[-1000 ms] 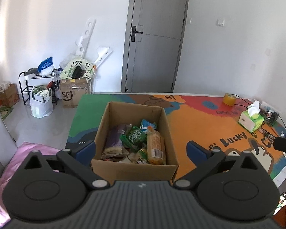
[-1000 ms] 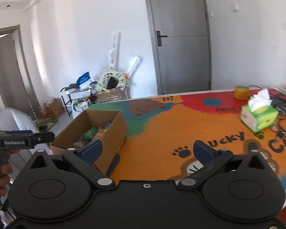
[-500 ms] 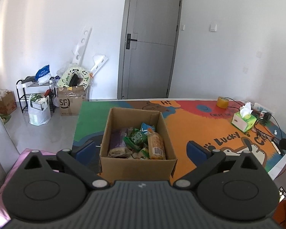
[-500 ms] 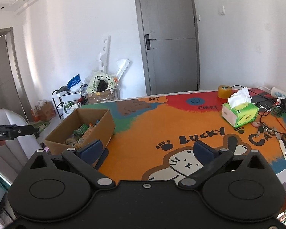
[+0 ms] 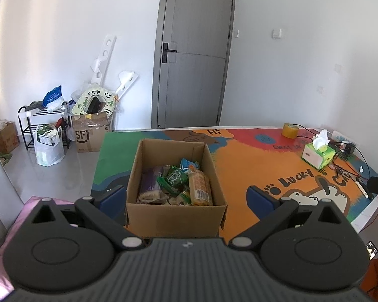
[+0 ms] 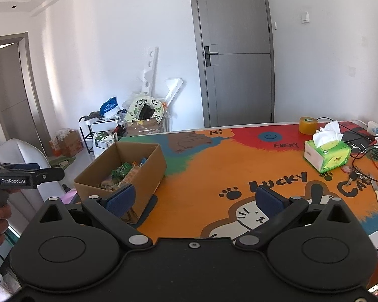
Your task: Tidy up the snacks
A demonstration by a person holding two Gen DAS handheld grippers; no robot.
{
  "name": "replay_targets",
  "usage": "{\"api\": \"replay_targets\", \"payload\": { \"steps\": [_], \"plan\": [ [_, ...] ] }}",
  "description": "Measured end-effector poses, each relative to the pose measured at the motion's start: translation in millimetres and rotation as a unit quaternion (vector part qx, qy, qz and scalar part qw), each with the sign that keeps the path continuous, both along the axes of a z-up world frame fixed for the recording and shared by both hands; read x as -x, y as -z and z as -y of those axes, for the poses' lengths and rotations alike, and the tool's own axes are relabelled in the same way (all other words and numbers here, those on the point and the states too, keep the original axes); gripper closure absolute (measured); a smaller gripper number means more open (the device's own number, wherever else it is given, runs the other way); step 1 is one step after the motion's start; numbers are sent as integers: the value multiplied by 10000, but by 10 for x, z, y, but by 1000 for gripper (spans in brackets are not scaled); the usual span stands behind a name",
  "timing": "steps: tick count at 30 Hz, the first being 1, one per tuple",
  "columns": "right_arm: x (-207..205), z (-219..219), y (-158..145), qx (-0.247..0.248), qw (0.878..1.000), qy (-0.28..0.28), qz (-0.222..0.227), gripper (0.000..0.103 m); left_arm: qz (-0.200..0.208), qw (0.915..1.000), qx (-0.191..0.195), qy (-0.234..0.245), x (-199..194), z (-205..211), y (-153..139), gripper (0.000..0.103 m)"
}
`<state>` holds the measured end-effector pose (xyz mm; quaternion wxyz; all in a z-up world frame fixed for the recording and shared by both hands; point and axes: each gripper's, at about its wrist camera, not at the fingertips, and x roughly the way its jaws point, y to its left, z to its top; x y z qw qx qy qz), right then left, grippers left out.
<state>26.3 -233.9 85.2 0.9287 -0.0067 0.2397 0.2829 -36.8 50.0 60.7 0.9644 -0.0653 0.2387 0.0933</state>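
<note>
We hold the left gripper (image 5: 186, 196) and the right gripper (image 6: 194, 198) short of the table, both with fingers spread wide and holding nothing. Beyond, the cardboard box (image 5: 175, 216) keeps the snacks (image 5: 175, 185) corralled inside it at the mat's (image 6: 226, 166) near-left corner

Black tongs (image 6: 194, 198) with blue pads (image 6: 121, 198), silver pivot screws, white "GenRobot.AI" lettering on the side.
</note>
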Motion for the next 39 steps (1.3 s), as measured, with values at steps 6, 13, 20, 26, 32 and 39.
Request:
{"api": "replay_targets", "payload": {
  "steps": [6,13,20,26,32,39],
  "plan": [
    [-12,-7,32,-3,10000,-8,-44,0,-7,9999,105,72,7,-15,15,2],
    [-4,6,21,-14,10000,25,-47,0,-117,9999,102,3,-30,-31,64,2],
    [-10,-23,50,61,9999,-11,-82,0,-67,9999,139,-10,1,-68,39,2],
    [-8,-22,65,51,9999,-5,-141,0,-46,9998,155,-78,32,-125,28,2],
    [-11,-28,64,58,9999,-9,-149,0,-63,9999,39,-133,17,-119,33,2],
    [0,-23,51,26,9998,-35,-177,0,-99,9999,87,-111,-13,-84,58,2]
  ]
}}
